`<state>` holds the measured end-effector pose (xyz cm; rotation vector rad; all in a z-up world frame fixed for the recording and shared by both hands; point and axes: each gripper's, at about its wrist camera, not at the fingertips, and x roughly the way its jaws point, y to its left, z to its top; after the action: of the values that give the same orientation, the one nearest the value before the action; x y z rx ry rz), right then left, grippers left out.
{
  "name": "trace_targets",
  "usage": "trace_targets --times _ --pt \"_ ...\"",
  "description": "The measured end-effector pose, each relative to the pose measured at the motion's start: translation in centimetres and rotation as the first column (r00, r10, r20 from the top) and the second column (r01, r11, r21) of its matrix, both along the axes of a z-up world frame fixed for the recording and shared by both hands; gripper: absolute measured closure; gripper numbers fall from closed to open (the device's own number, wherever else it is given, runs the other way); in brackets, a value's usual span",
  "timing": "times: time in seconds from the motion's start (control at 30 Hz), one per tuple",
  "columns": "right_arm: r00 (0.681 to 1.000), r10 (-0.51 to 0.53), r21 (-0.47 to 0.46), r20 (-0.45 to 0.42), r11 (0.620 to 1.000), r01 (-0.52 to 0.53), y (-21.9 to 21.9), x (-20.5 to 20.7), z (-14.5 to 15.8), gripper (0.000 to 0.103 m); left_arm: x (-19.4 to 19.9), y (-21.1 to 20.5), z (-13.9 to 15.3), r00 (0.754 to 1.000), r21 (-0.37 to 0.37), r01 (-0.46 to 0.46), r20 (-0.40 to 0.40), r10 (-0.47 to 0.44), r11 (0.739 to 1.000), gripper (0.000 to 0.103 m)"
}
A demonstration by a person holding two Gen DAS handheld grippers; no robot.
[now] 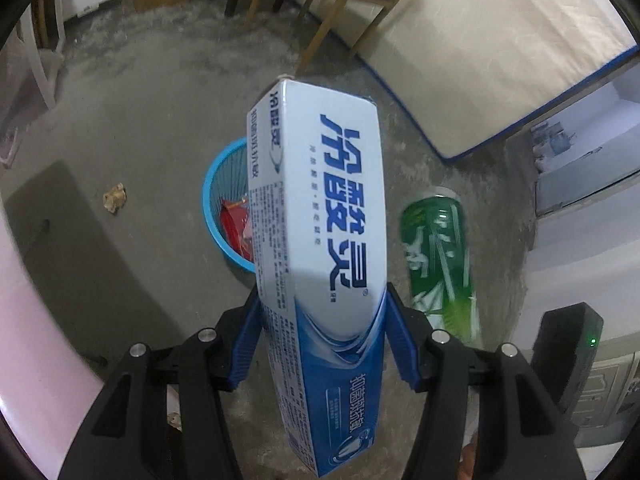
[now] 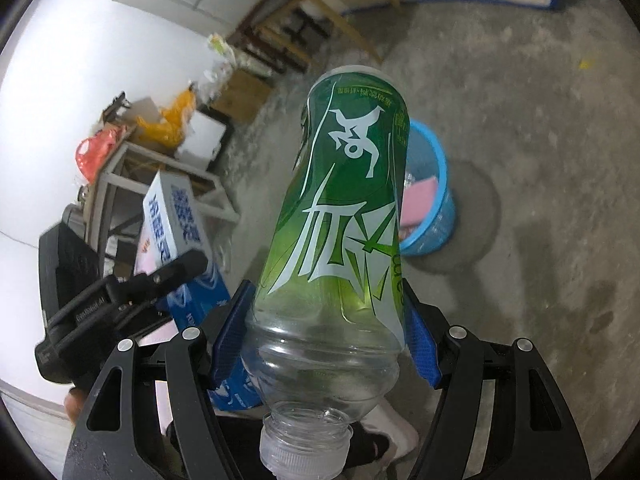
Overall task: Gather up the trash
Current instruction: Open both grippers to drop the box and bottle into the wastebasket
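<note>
Basket (image 1: 212,204) half-hidden behind left tongs' (image 1: 320,320) clamped box (image 1: 320,208); right tongs (image 2: 328,320) around bottle (image 2: 344,216).

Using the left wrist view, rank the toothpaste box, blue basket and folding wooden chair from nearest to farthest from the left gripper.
1. Toothpaste box: clamped in the left gripper.
2. Blue basket: on the floor beyond, left of the box.
3. Folding wooden chair: farthest, at the top of the view by the mattress.

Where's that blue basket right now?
The blue basket sits on the concrete floor, ahead of both grippers, behind the toothpaste box and left of the green bottle.
</note>
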<state>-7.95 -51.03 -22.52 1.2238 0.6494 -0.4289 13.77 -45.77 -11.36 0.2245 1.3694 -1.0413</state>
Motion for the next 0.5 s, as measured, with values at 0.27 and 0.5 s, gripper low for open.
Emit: trace_targets --times 0.27,0.5 --pt "0.997 0.077 0.006 -0.02 0.997 -0.077 -7.0 7.4 -2.8 0.028 3.4 -7.7 -0.5 0.997 0.041 -0.01 0.081 0.006 0.999 0.032" --pt "0.989 0.091 0.003 -0.118 0.996 -0.092 -5.8 8.2 -5.9 0.031 3.0 -5.8 1.6 0.991 -0.021 0.003 0.135 0.0 1.0 0.032"
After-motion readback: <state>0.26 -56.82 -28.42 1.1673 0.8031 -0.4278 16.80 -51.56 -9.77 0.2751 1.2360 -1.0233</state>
